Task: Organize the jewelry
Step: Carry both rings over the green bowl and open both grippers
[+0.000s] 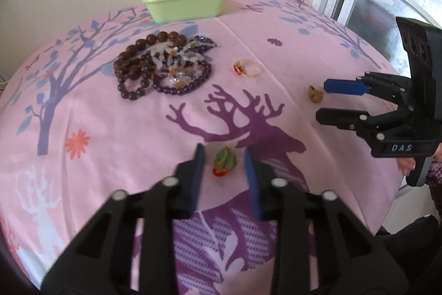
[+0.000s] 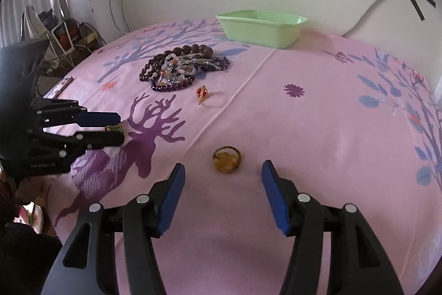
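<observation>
So both grippers are spread | left gripper (image 1: 223, 156) straddles green ring (image 1: 224, 162) near the bed's front edge | right gripper (image 2: 222, 170) just short of yellow ring (image 2: 227, 160) | tray (image 2: 261, 28) at far edge | I'd drop low, pinch gently, lift straight

Left hand-held gripper (image 1: 224, 156) open around green ring (image 1: 224, 161); bead pile (image 1: 163, 65) beyond.
</observation>
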### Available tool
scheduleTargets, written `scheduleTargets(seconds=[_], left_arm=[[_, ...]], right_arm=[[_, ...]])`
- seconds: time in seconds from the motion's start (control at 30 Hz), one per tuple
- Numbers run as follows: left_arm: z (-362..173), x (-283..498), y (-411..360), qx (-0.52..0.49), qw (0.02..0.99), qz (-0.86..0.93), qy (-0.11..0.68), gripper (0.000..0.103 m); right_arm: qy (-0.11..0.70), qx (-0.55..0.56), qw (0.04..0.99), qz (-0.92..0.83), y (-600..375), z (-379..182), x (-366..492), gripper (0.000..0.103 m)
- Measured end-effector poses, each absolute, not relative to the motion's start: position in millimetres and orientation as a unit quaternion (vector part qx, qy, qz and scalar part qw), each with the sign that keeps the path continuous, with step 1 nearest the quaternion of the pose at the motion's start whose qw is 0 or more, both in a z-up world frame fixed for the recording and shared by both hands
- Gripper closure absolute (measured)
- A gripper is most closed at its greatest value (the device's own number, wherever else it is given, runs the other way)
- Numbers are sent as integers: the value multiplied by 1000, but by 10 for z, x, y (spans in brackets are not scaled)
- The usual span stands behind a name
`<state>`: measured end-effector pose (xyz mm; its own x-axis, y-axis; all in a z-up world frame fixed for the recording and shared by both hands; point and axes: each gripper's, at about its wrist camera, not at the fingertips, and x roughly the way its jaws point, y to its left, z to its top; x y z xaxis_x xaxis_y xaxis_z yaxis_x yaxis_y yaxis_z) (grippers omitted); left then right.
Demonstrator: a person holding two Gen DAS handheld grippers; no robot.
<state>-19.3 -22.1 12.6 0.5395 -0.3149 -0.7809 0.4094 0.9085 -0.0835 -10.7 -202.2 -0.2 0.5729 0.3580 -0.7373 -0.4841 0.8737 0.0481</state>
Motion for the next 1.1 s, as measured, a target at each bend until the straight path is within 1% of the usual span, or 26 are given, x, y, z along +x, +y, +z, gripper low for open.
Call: scheduleTargets(seconds=[0.07, 0.1, 0.13, 0.17, 0.33, 0.5, 0.67, 0.83, 0.97, 1.1], left_arm=[[127, -164, -205, 50, 874, -210, 436, 87], [128, -154, -198, 48, 873, -212, 437, 87], [130, -142, -192, 45, 871, -215, 439, 88], [130, -130, -190, 42, 870, -218, 440, 88], [174, -34, -149, 8, 857, -250, 451, 88], [470, 326, -100, -15, 860, -267, 434, 88], [779, 921, -180, 3, 872, -266, 411, 88], [1017, 1774, -301, 1, 875, -265, 404, 88], [1013, 2420, -426, 9, 875, -240, 421, 88], [861, 2875, -436, -2, 870, -214, 445, 88]], right_arm=[[395, -85, 883, 239, -2003, -6, -93, 74], [395, -87, 883, 239, -2000, -10, -82, 79], [394, -92, 883, 239, -1991, -8, -73, 98], [393, -96, 883, 239, -1990, -5, -65, 103], [391, -72, 879, 263, -2037, 45, -63, 103], [363, -35, 889, 276, -2051, 273, 118, 103], [335, -8, 901, 276, -2068, 528, 696, 103], [307, -20, 914, 263, -2041, 799, 1369, 103], [325, -3, 910, 257, -2023, 855, 2037, 103], [360, 3, 897, 257, -1964, 671, 2519, 103]])
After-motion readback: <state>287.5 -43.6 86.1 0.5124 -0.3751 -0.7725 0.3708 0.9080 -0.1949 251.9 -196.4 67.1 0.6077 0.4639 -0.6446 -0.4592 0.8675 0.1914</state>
